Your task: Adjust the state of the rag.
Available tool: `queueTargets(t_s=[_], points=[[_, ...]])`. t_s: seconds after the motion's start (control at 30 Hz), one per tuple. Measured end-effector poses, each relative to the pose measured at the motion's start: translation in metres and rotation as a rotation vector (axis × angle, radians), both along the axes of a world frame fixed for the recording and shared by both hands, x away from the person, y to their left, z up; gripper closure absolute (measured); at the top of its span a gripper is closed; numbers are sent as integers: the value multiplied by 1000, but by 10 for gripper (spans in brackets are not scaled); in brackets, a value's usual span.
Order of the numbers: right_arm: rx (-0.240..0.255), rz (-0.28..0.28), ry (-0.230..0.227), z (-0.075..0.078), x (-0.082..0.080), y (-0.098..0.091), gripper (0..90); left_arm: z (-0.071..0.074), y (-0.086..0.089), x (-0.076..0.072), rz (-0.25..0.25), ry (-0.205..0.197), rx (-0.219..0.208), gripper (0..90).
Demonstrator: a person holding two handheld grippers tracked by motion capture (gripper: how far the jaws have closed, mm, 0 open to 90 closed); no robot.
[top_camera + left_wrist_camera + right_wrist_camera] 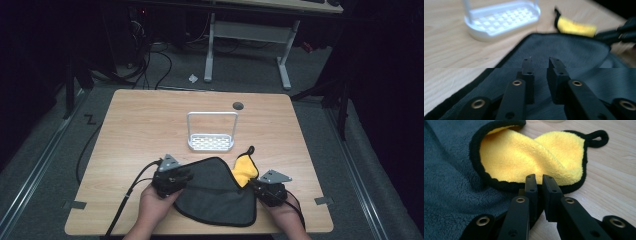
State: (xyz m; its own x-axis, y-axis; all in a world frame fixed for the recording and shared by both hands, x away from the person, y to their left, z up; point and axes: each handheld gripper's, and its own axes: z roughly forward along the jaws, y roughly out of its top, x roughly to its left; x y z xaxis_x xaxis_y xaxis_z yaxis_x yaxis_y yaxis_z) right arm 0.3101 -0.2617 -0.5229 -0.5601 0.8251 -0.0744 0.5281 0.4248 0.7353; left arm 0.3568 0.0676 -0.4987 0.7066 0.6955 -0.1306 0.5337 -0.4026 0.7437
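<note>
Left gripper: two black jaws rising from the bottom edge, brass rivets on the arms, tips parted by a narrow gap and hanging over the cloth; nothing visible between them.

Grey cloth: dark grey, black-trimmed edge, spread under and beyond the jaws across the lower and right part of the frame.

Yellow patch: blurred strip of yellow fabric with a black loop at its left end, past the cloth's far edge.

White rack: perforated base, upright post at left; stands on the table beyond the cloth.

Table: light wood.

Other gripper: dark, blurred, at the right edge.
</note>
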Motion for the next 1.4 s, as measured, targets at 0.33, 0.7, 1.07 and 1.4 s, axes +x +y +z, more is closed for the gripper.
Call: queueTargets(t_s=[0.33,0.7,1.07,1.4], points=[[-24,18,37,-4,2,5,885,-24,34,3,78,45,54,797],[-67,3,27,-4,-5,3,900,-30,82,-31,144,46,-12,803],[-89,-51,25,-2,-13,-10,900,-15,105,-38,171,30,-45,804],[-105,-88,25,-1,-8,-29,900,-2,103,-32,136,-3,-106,802]])
